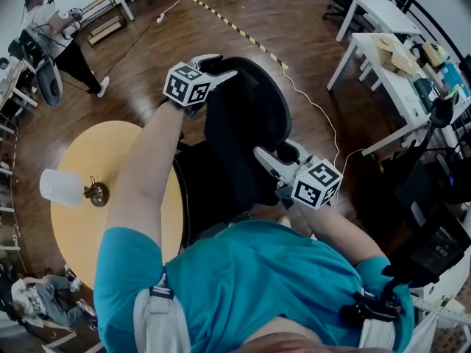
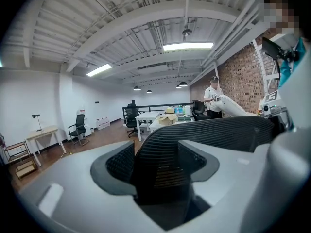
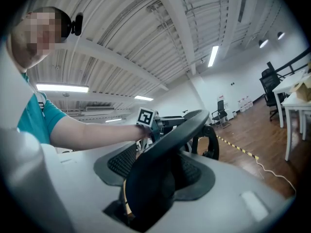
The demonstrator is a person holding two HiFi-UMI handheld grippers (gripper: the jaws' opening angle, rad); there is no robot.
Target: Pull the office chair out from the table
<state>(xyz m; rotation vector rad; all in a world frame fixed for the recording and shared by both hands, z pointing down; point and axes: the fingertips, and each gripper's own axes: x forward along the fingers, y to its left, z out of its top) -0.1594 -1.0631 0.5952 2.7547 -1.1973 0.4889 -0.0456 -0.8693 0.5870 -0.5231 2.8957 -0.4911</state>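
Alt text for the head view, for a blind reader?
From above, a person in teal holds two claws at the backrest of a black chair: left claw at its far end, right claw at its near end. A round yellow table with a lamp stands at left.

The right gripper (image 3: 155, 171) has its jaws closed on the black rim of the chair (image 3: 187, 127) back, which fills the gap between the ribbed pads and rises away to upper right. At the rim's far end sits the left gripper (image 3: 154, 125), borne on a bare arm (image 3: 92, 130) from a teal sleeve (image 3: 36, 118) at the left edge. To the right, a wooden floor (image 3: 272, 140) carries striped tape (image 3: 238, 148), a white cable (image 3: 272, 176), a white desk (image 3: 297, 95) at the right edge, and a second chair (image 3: 221, 113) by the far wall.
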